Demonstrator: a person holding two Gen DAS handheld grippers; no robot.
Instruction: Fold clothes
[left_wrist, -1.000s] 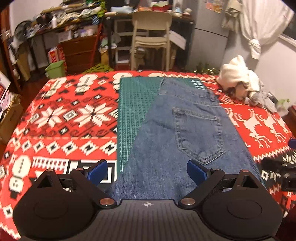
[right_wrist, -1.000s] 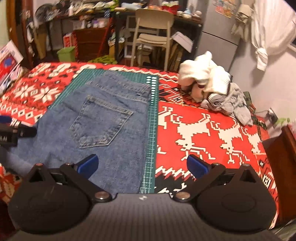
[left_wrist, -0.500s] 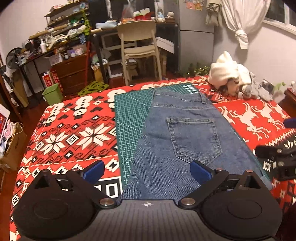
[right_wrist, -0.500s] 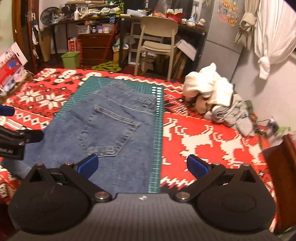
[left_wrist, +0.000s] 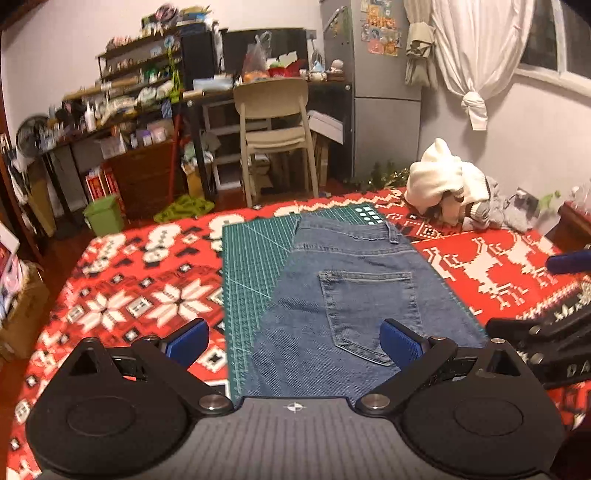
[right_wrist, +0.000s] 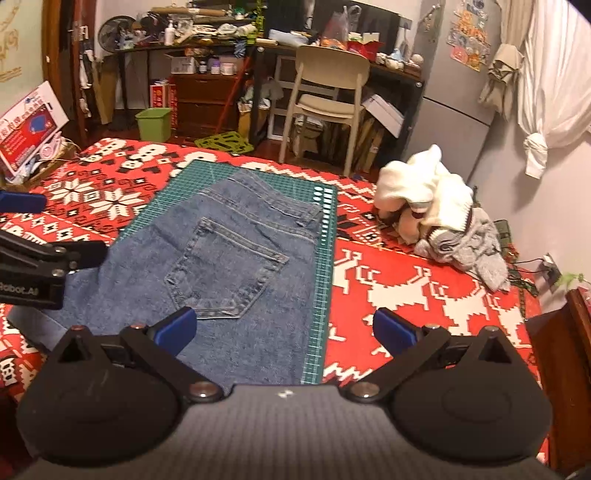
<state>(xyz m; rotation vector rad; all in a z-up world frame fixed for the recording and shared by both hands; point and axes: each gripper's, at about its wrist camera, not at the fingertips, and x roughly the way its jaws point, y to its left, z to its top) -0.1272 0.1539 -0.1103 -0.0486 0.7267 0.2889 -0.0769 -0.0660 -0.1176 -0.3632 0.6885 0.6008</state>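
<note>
Blue jeans (left_wrist: 354, 295) (right_wrist: 236, 266) lie folded flat on a green cutting mat (left_wrist: 251, 266) (right_wrist: 317, 288), back pocket up, waistband at the far end. My left gripper (left_wrist: 293, 341) hovers open above the near end of the jeans, holding nothing. Over the jeans' right edge and the mat's border, my right gripper (right_wrist: 282, 328) is open too, with nothing between its blue pads. Each gripper shows in the other's view: the right one (left_wrist: 546, 343) at the right edge, the left one (right_wrist: 40, 258) at the left edge.
The mat lies on a bed with a red, white and black patterned blanket (left_wrist: 122, 295) (right_wrist: 424, 295). A pile of white and grey clothes (left_wrist: 454, 188) (right_wrist: 436, 206) sits at the far right. A beige chair (left_wrist: 275, 122), cluttered desk, shelves and green bin (left_wrist: 103, 214) stand beyond the bed.
Both grippers have lifted and pulled back from the jeans, so more of the room shows. Both stayed open. The jeans have not moved.
</note>
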